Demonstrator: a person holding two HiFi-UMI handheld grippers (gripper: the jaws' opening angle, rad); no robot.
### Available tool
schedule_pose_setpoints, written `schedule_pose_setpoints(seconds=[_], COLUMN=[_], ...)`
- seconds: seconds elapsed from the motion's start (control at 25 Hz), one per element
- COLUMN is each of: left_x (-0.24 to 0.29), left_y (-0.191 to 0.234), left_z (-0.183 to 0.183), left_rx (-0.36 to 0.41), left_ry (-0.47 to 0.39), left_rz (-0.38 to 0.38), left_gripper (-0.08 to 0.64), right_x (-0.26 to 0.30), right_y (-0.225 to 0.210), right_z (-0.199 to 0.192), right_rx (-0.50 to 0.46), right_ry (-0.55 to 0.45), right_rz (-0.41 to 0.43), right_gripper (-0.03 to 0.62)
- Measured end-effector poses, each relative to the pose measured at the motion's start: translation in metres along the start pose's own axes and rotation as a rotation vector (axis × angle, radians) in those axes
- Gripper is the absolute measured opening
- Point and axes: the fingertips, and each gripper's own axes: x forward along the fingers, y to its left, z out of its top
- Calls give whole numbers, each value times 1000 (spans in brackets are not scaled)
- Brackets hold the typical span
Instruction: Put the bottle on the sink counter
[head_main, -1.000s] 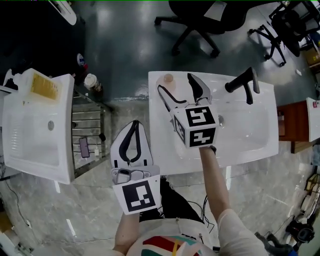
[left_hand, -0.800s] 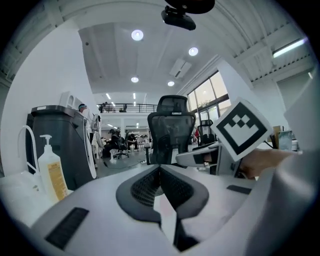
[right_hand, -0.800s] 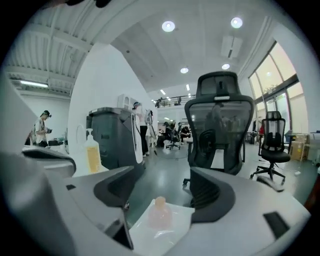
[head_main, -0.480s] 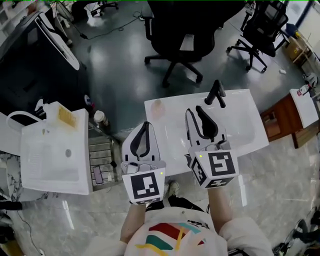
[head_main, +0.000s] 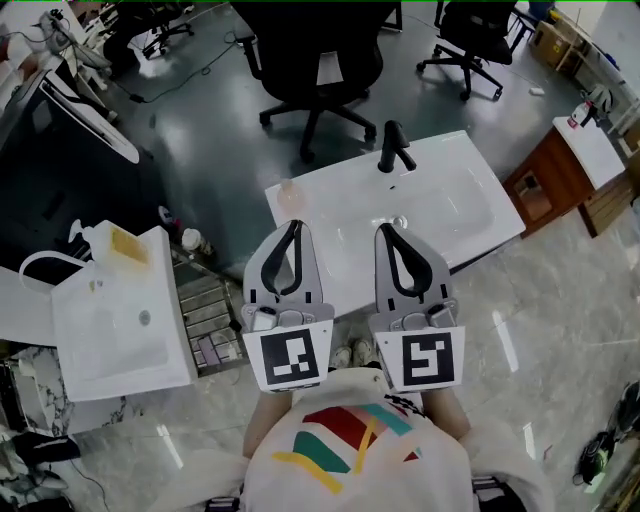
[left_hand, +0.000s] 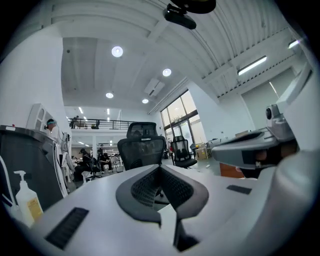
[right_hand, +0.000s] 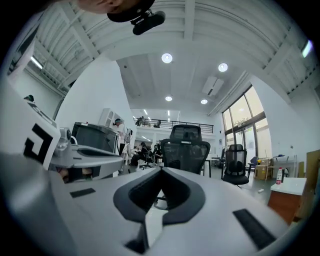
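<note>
The head camera looks steeply down on the left gripper (head_main: 293, 228) and right gripper (head_main: 386, 232), side by side over the white sink surface (head_main: 455, 200). Each gripper camera sits close behind its jaws, facing outward and slightly upward; all three views share the black office chair (head_main: 315, 60).

Marker cubes (head_main: 290, 360) hide the person's hands; the left claw (head_main: 294, 227) and right claw (head_main: 385, 231) cover the white table's (head_main: 455, 215) near edge. The pale bottle (head_main: 290, 195) at its back corner shows too small for detail; a chair (head_main: 320, 60) is cropped above.
</note>
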Motion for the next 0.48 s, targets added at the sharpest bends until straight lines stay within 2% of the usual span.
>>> schedule_pose_setpoints(seconds=[0.16, 0.28, 0.48], left_x=[5, 7, 13], left_y=[-15, -24, -35], left_z=[2, 1, 2], left_rx=[11, 15, 26], left_ry=[-27, -17, -18], left_rz=[-33, -52, -76], left_gripper=[20, 20, 20], right_x=[-9, -15, -13], right_y=[-5, -11, -18], right_z=[-24, -38, -38], right_rx=[-8, 31, 54], right_ry=[61, 112, 110], right_rz=[-7, -35, -52], right_gripper=[12, 12, 12])
